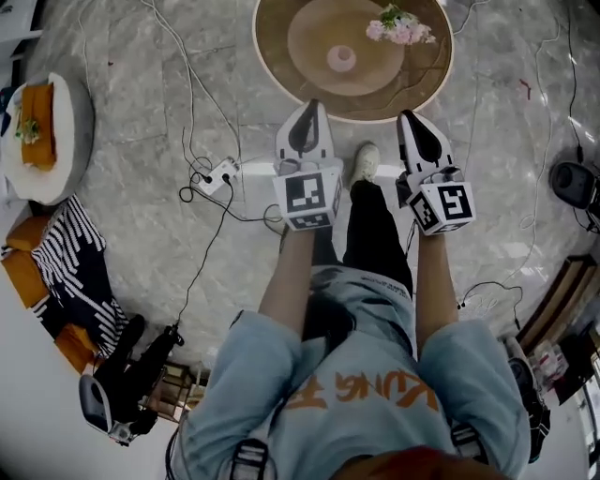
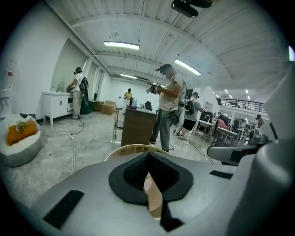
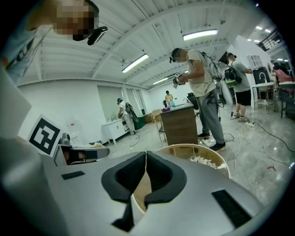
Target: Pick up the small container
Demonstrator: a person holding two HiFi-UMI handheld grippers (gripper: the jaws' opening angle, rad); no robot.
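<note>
Two grippers in view, both empty. My left gripper has its tip lined up with the near rim of the round wooden table in the head view. My right gripper sits just off that same rim, further right. How high either hangs above the rim, I can't tell.

Left jaws: together. The pads meet at the tip, nothing is clamped, and only table wood shows through the slot behind the tip.

Right jaws: also together. Those pads touch at the tip, nothing sits between them, and the table's rim lies just beyond.

The small container is pink and round, sitting at the table's centre on the lighter inner disc. It's past both tips and touched by neither. Pink flowers lie on the table's far right part, apart from the container.

Around the table:
- My shoe is on the floor just short of the near rim, between the two grippers.
- A white power strip with cables is on the floor, near the rim's left side.
- A white round seat with an orange cushion is well off to the table's left.
- A wooden cabinet stands beyond the table's far side, with a person right beside it.
</note>
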